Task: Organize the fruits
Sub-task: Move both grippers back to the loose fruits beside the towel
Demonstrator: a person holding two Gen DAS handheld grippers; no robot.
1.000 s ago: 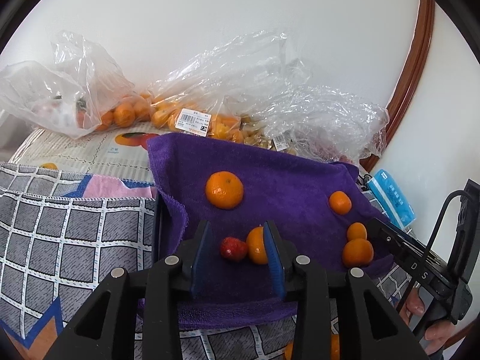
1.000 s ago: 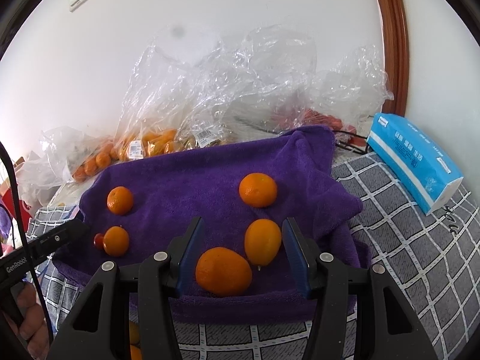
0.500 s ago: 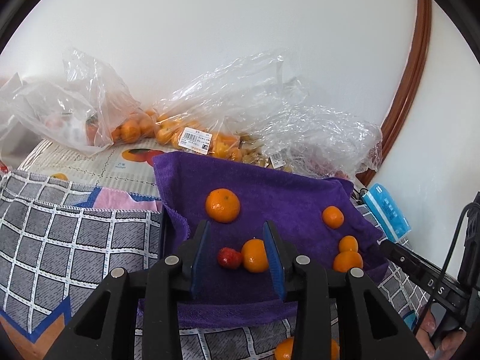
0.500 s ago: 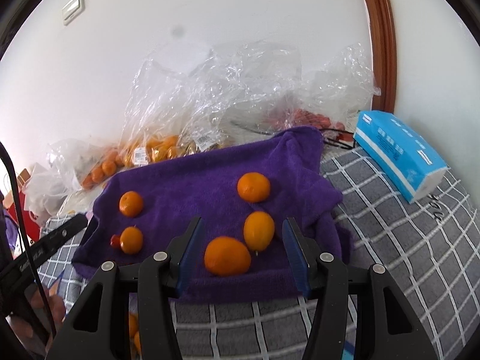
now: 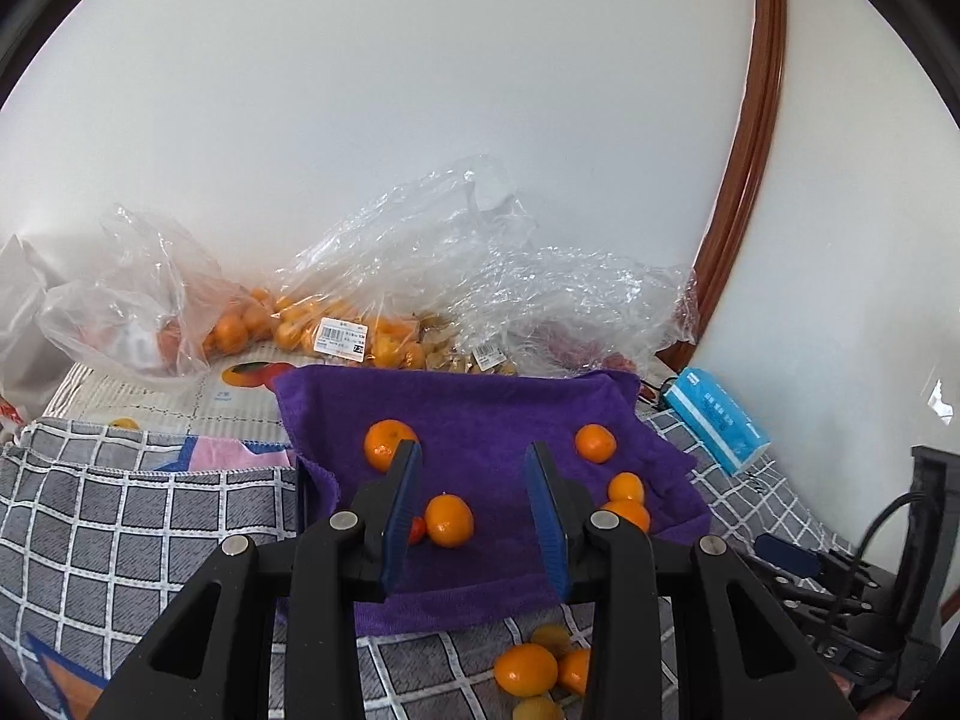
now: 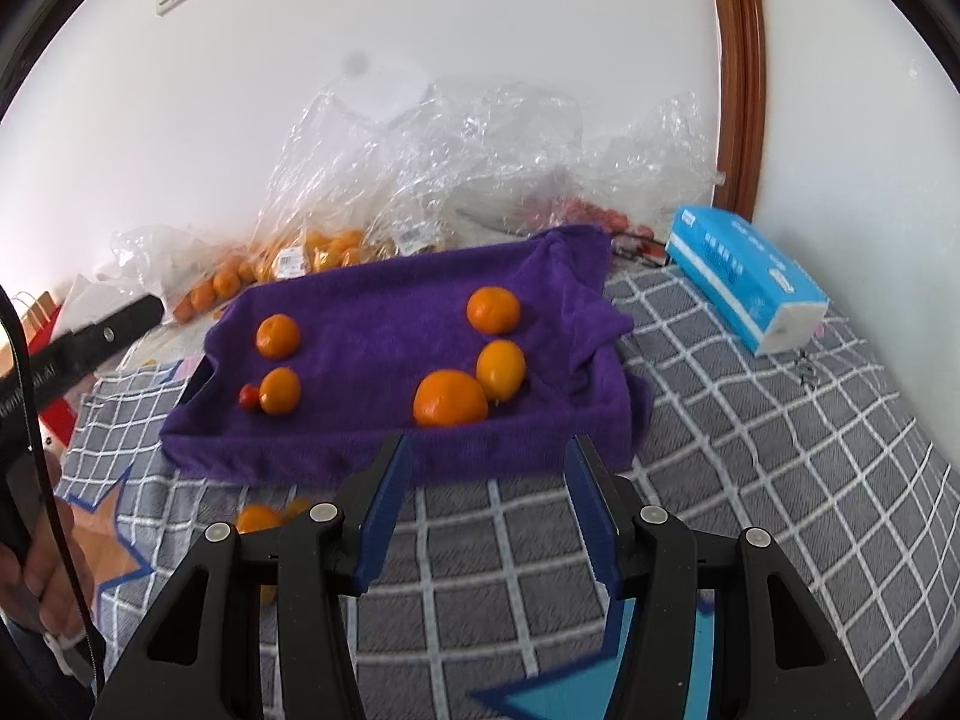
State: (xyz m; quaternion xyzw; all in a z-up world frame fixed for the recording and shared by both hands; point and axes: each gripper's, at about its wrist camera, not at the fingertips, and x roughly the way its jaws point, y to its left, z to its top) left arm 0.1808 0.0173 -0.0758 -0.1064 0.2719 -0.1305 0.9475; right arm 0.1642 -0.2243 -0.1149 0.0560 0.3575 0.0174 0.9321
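Left wrist view has the left gripper [image 5: 474,504] hanging over the purple towel [image 5: 492,414], jaws spread wide with nothing in them. One orange [image 5: 449,520] sits on the towel between the blue pads, closer to the left one, with a small red fruit [image 5: 417,529] peeking out beside it. Right gripper [image 6: 489,516] is wide open too and empty, over the grey checked cloth [image 6: 750,450], short of the towel's front edge; the nearest big orange [image 6: 450,399] lies beyond its tips.
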